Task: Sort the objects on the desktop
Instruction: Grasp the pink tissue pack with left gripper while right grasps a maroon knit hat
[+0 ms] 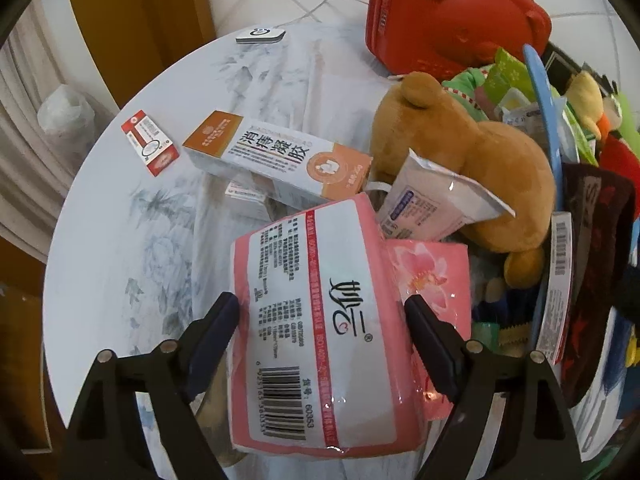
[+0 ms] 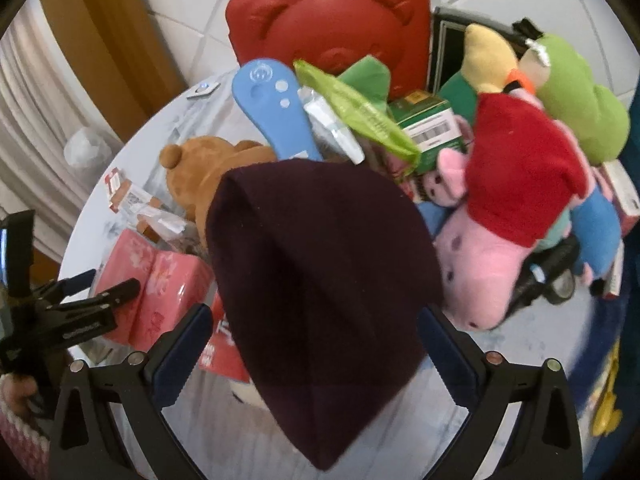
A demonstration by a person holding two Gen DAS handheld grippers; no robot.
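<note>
A pink tissue pack with a white label and barcode sits between the fingers of my left gripper, low over the round white table. Both pads touch its sides. The right wrist view shows that gripper at the left, on the pink pack. My right gripper is shut on a dark maroon knit hat, which hangs between its fingers and hides the table under it.
A brown teddy bear, a white pouch and a flowered pink pack crowd the right. A gel box and a small red box lie left. A red bear case, blue paddle, pink pig plush and green plush stand behind.
</note>
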